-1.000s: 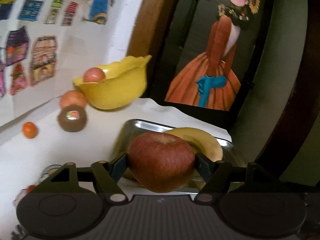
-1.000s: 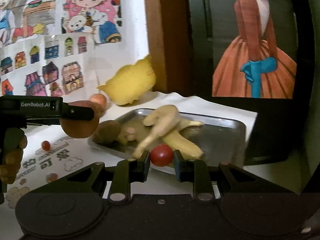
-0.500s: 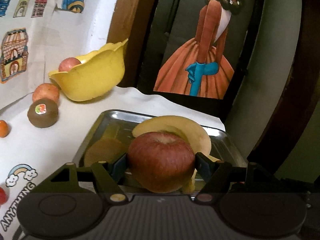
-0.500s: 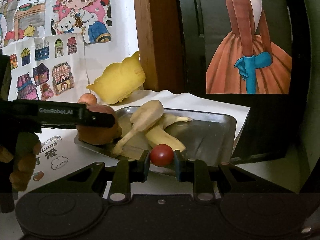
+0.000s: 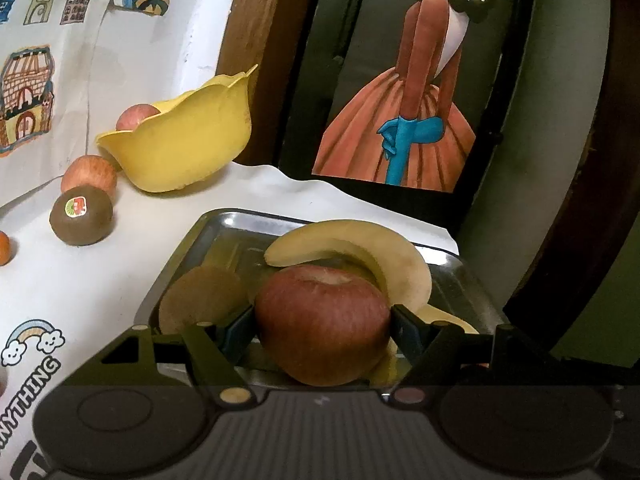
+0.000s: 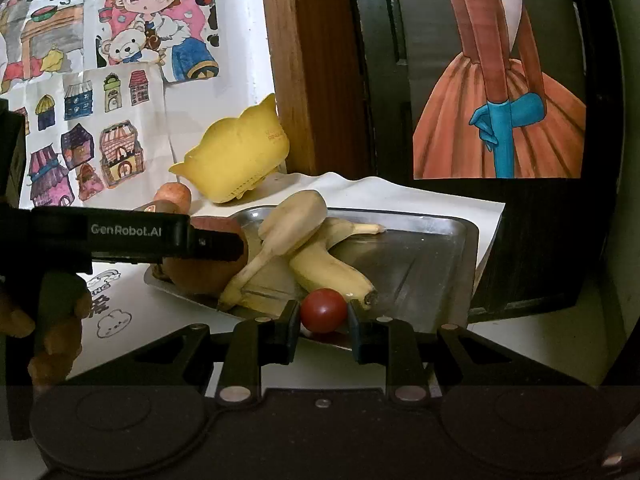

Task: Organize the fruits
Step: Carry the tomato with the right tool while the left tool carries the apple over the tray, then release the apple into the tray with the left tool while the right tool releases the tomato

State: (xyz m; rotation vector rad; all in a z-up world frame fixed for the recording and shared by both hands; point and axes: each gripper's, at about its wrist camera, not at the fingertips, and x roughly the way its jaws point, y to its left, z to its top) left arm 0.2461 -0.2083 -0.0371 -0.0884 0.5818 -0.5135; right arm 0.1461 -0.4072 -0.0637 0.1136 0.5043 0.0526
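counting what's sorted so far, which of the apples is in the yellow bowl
The pale red apple peeking over the rim of the yellow bowl. Another apple sits on the cloth beside the bowl, and the left gripper holds a darker one over the tray.

Bananas (image 6: pixel 316 248) and a kiwi (image 5: pixel 200 296) crowd the tray's (image 6: pixel 460 236) left half; its right half lies bare and reachable.
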